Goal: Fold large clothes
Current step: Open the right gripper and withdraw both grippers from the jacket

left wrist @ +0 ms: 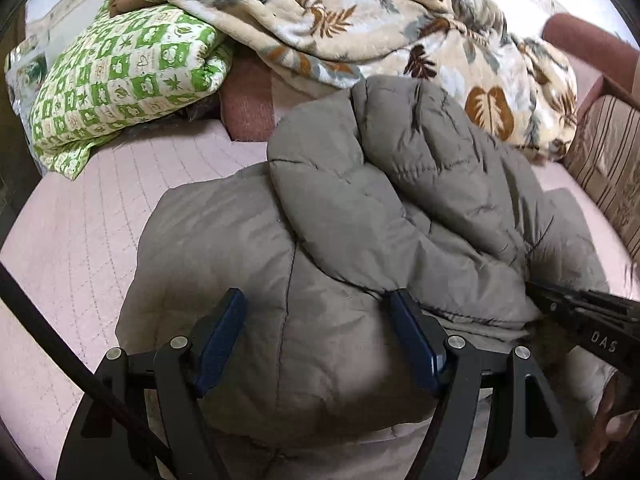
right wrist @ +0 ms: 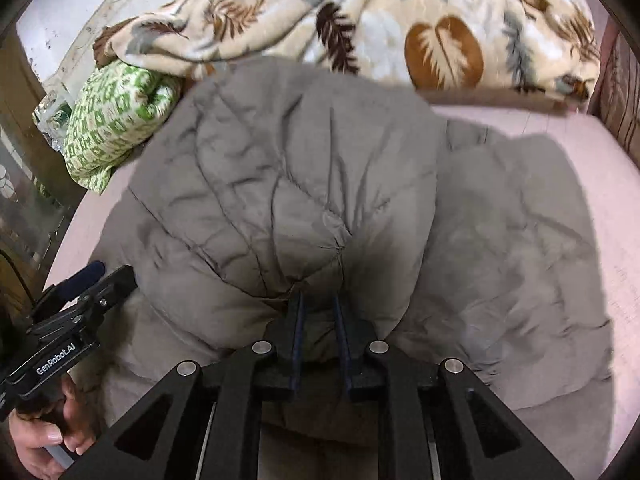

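A large grey-brown puffer jacket [left wrist: 328,200] lies on the pink bed cover [left wrist: 80,220], with one padded part folded over the rest. My left gripper [left wrist: 316,304] hovers over the near end of the jacket, its blue pads [left wrist: 220,328] wide apart and open, gripping nothing. My right gripper [right wrist: 318,300] points down at the folded part [right wrist: 300,168]. Its jaws stand a narrow gap apart, and the cloth puckers right at their tips. The left wrist view shows the right gripper [left wrist: 538,298] at the jacket's right edge. In the right wrist view, a hand holds the left gripper [right wrist: 108,274] at the left.
A crumpled leaf-print blanket [left wrist: 360,32] lies behind the jacket. A green-and-white patterned cushion [left wrist: 120,80] sits at the back left, and a reddish pillow [left wrist: 248,100] beside it. A striped cushion [left wrist: 608,160] lines the right side. Dark furniture [right wrist: 24,184] borders the bed's left edge.
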A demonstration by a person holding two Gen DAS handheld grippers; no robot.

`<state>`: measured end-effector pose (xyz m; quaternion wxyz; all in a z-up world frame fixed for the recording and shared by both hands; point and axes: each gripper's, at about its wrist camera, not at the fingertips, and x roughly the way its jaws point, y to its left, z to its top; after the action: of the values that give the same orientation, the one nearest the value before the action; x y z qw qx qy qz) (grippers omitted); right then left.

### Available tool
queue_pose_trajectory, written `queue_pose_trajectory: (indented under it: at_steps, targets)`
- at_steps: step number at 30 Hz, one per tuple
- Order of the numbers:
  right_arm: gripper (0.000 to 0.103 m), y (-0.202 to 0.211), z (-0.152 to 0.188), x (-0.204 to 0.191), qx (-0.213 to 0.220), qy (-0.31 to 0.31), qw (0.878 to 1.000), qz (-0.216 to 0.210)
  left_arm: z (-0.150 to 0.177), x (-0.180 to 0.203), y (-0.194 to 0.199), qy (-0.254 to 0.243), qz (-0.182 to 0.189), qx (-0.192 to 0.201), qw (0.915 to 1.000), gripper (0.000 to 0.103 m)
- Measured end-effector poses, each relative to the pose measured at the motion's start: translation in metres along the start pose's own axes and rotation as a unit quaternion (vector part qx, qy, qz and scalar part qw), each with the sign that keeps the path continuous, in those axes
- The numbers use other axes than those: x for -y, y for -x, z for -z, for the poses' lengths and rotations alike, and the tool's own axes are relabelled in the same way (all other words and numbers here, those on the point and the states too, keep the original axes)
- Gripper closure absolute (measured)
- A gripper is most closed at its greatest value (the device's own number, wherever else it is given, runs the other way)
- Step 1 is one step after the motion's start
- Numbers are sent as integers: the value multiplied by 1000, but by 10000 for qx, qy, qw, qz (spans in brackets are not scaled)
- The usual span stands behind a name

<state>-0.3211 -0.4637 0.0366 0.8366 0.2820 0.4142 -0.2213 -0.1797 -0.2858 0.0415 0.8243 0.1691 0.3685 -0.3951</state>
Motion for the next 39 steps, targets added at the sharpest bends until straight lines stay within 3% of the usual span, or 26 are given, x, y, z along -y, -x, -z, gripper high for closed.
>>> queue_pose_trajectory:
  at_steps: [5, 7, 15, 20, 23, 27, 33, 39]
  targets:
    - [85, 29, -2, -2, 183, -90, 9994, -278, -5, -9, 23, 189, 272, 221, 9992, 29]
    - [78, 51, 6, -3, 314, -89, 9986, -415, -7, -14, 36, 304, 346, 321, 9984, 29]
    - [73, 132, 85, 14, 436, -214, 9972, -564, 18, -23, 99, 302, 346, 528, 9975, 29]
    - [72, 164, 133, 29, 431, -192, 9976, -499, 68, -27, 137, 127, 229, 503, 9984, 29]
    - [65, 182, 156, 37, 450, -192, 9976, -481, 102, -30, 151, 179, 189, 303, 9992, 29]
    - [64, 193, 183, 47, 471, -223, 9981, -319, 153, -32, 168, 195, 11, 34, 9998, 29]
    - [64, 192, 219, 46, 352, -254, 9985, -332, 216, -26, 184, 290, -223, -232, 9991, 29]
    - [64, 179, 248, 36, 126, -88, 9996, -225, 248, -13, 183, 18, -622, -265, 9977, 29]
